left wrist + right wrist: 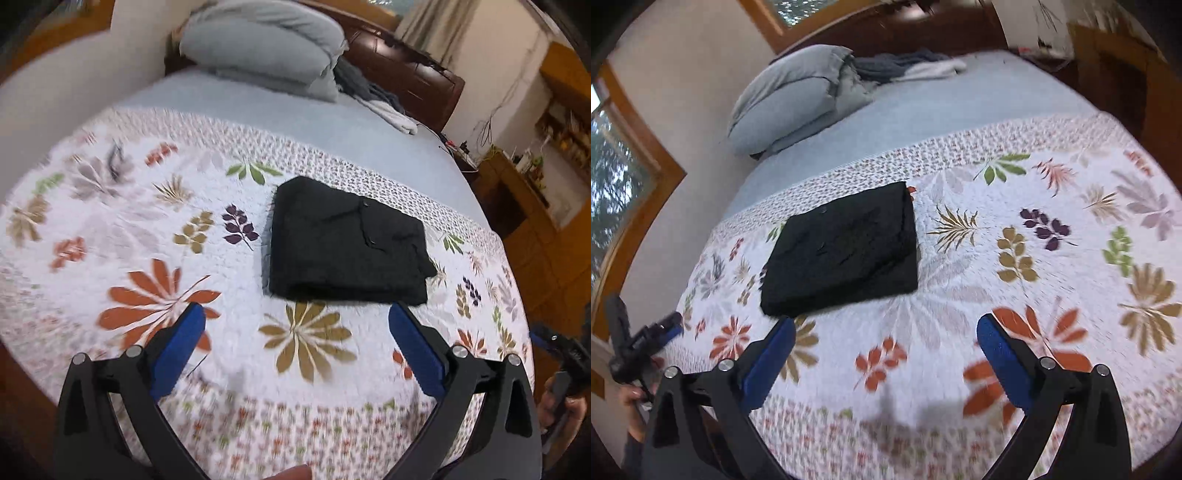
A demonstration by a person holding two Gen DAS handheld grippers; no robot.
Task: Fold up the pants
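Motion blur smears the floral quilted bedspread (pixel 155 236) beneath the folded black pants (pixel 343 243); left gripper (pixel 297 321) and right gripper (pixel 886 332) both gape, empty.

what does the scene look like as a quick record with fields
item: black pants, folded into a compact rectangle
surface: floral quilt on a bed
left tool: open, empty, off the pants
right tool: open, empty, off the pants
behind: grey pillow by the wooden headboard
task state: fold appears done
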